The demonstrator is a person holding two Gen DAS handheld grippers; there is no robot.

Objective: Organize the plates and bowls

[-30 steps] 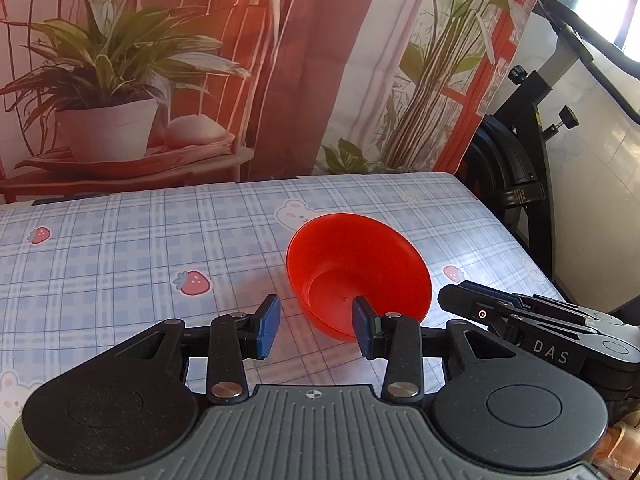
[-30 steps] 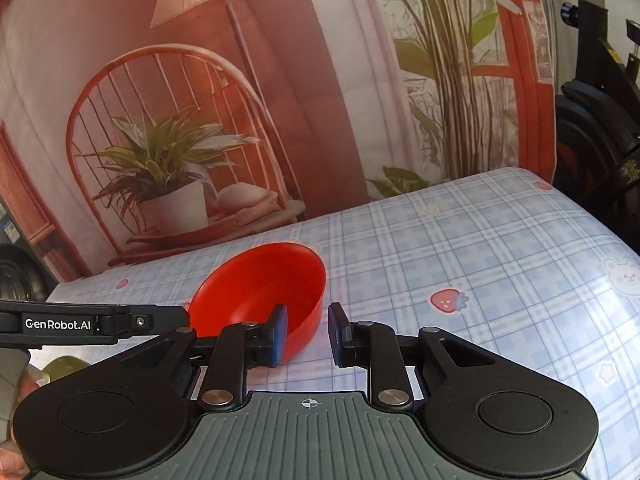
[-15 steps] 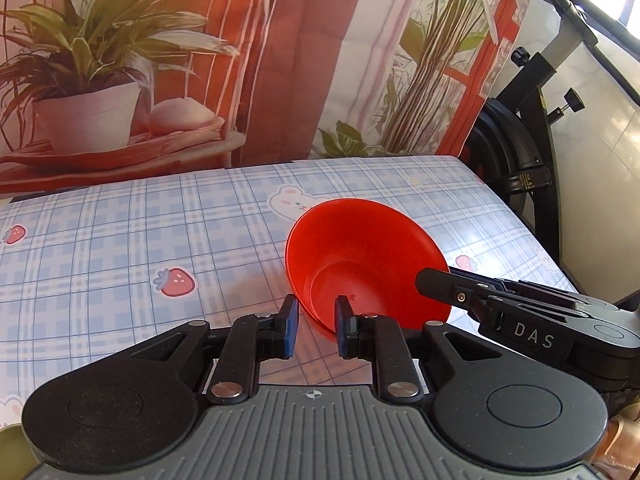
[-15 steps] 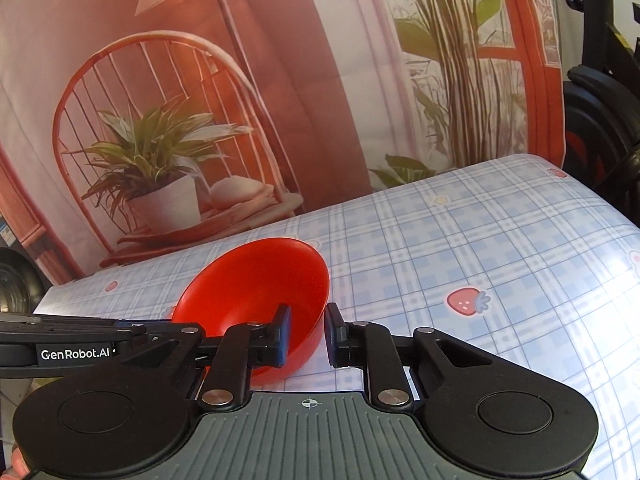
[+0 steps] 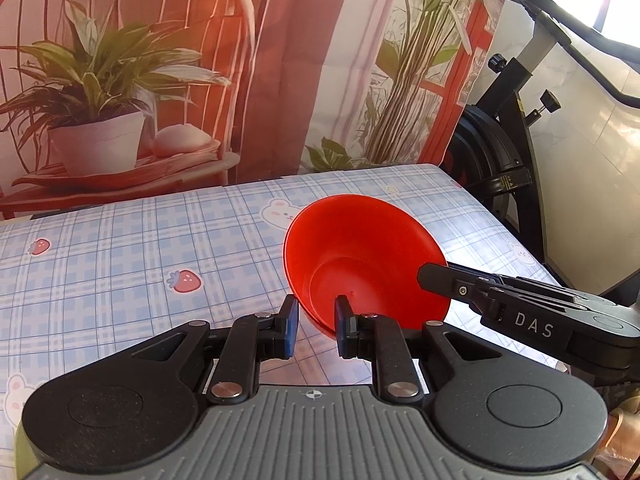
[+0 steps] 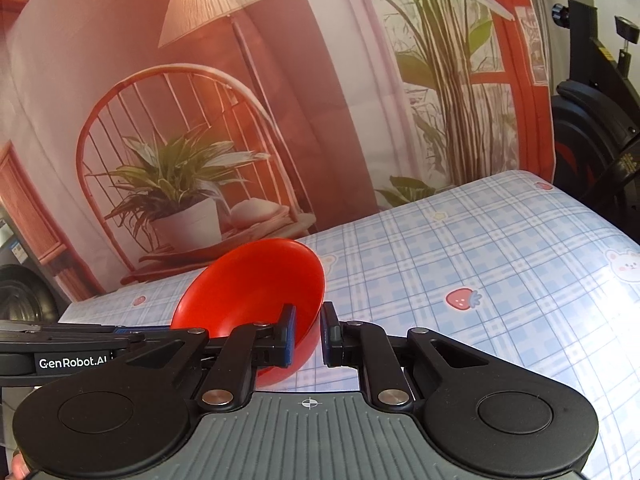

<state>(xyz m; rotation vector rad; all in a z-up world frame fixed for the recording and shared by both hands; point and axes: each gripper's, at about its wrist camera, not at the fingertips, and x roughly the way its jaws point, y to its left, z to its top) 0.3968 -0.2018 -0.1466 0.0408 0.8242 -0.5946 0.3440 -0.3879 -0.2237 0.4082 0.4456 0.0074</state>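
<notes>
In the left wrist view, the left gripper (image 5: 314,330) has its fingers (image 5: 289,330) set either side of the near rim of the red bowl (image 5: 362,260), one outside the wall and one inside; the gap looks wider than the thin wall, so I cannot tell whether they pinch it. The bowl is tilted, its mouth turned toward the left edge of the table (image 5: 120,252), and it sits toward the right edge, about midway between front and back. The right gripper reaches in from the right and meets the bowl's far side. In the right wrist view, the right gripper (image 6: 307,336) straddles the rim as well, with the blue-padded finger (image 6: 289,336) inside the bowl (image 6: 256,280) and the other outside, closed down on the wall as far as I can judge. The bowl appears lifted and tipped off the table (image 6: 480,260). No plates, other bowls or stack show in either view, so the sorting seems at an early or middle stage: this bowl is in hand, and placing it is left.
</notes>
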